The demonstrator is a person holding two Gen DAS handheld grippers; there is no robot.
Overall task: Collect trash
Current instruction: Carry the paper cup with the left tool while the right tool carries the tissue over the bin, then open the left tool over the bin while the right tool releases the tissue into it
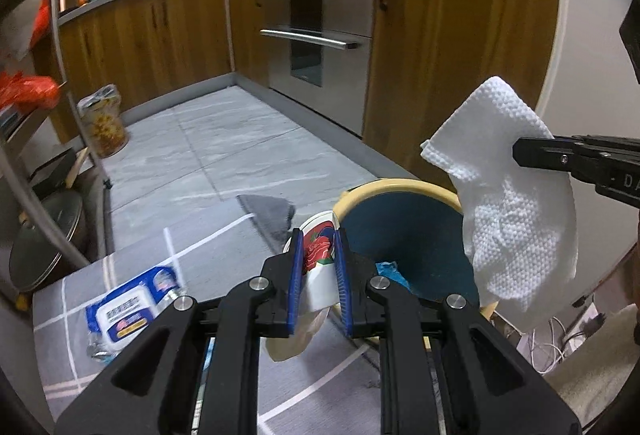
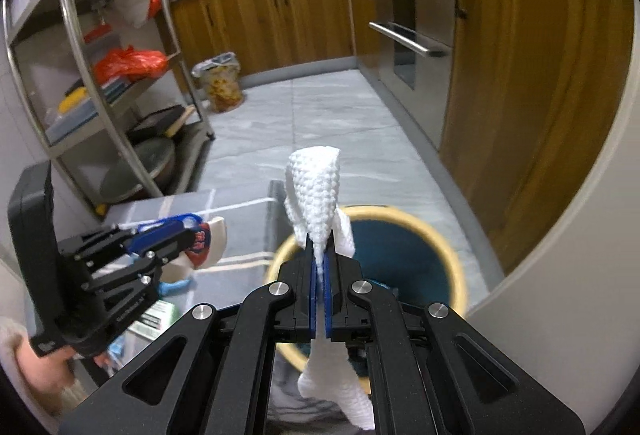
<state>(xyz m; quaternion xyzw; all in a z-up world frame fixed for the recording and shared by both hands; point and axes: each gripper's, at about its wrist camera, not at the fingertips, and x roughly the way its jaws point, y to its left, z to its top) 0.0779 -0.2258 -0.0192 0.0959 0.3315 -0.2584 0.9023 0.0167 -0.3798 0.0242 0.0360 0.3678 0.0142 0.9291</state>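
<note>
Left gripper pinching light, crushable cup; right gripper pinching limp towel over bin.

left gripper clamped, fingers partly closed — right gripper pinched nearly flat, both held aloft.

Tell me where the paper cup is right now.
The paper cup is clamped in the left tool, held just left of the bin rim, above the grey mat.
</note>
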